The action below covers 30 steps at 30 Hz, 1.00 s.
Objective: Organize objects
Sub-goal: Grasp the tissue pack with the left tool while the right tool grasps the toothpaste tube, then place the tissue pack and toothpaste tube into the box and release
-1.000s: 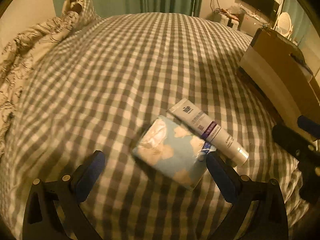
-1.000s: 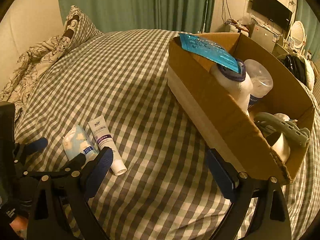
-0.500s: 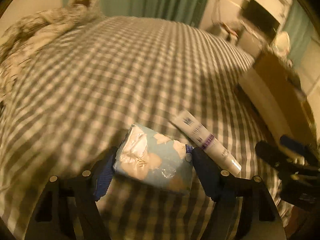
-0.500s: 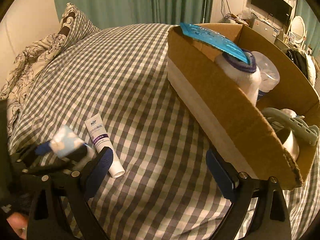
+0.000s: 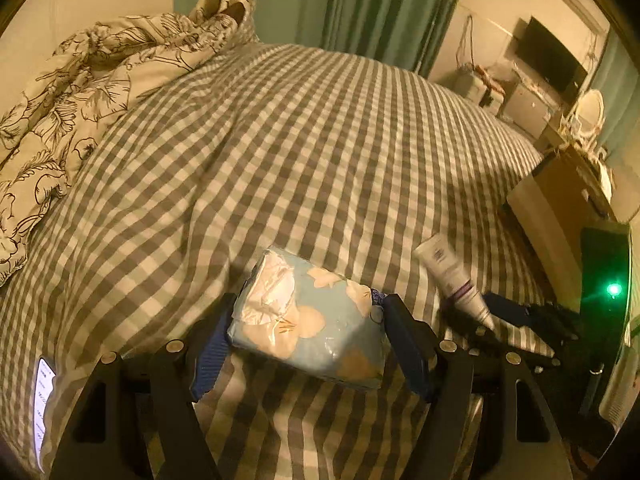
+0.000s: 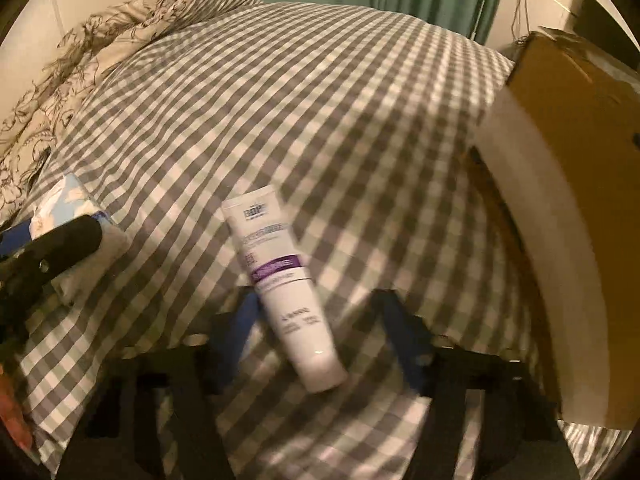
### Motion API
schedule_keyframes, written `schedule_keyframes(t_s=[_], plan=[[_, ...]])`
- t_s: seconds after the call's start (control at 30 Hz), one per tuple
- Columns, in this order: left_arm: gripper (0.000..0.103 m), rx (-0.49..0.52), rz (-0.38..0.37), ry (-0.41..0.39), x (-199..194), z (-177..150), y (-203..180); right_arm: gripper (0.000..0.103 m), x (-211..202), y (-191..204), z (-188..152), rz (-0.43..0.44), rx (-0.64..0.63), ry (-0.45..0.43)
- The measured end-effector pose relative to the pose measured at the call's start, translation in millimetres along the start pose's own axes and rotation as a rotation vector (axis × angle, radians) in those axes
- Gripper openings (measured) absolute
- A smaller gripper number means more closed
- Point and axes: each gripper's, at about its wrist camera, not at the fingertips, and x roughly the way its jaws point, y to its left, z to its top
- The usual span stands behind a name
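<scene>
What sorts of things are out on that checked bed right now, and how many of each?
Tissue packs: 1, the blue flowered tissue pack, held in the left gripper.
Tubes: 1, the white tube, lying between the open fingers of the right gripper.
Cardboard boxes: 1, the cardboard box.
Phones: 1, the lit phone.
Total: 4

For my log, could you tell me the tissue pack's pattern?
Light blue with cream flowers on the tissue pack; left wrist view.
</scene>
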Motion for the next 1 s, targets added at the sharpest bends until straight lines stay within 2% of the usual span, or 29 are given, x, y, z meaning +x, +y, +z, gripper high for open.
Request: schedule_keyframes(t_s=[0.07, 0.1, 0.17, 0.33, 0.63, 0.83, 1.0], plan=[[0.075, 0.023, -0.002, 0.012, -3.2, -2.9, -3.6, 0.025, -2.4, -0.1, -0.7, -0.014, -0.012, -0.003], [0.074, 0.033, -0.002, 0.015, -4.3, -3.1, -5.1, 0.024, -5.2, -2.3, -1.5, -0.007, 0.001, -0.008], [0.074, 0.052, -0.003, 0.017, -10.3, -6.4, -7.4, 0.024, -14.1, -6.6, -3.8, 0.012, 0.038, -0.027], [0.075, 0.098, -0.003, 0.009, -32.4, -18.4, -11.9, 0.024, -45.8, -3.7, -11.4, -0.002, 0.061, -0.103], [0.074, 0.17, -0.001, -0.06, -90.2, -29.9, -24.9, 0.024, -119.7, 1.9, -36.3, -0.03, 0.093, -0.217], [0.074, 0.205, -0.036, -0.102, -122.6, -29.5, -42.7, 0.024, -171.2, -7.7, -63.3, -0.033, 0.164, -0.28], [0.074, 0.249, -0.087, -0.147, -149.8, -24.3, -72.0, 0.024, -204.1, -24.7, -77.9, -0.032, 0.225, -0.322]])
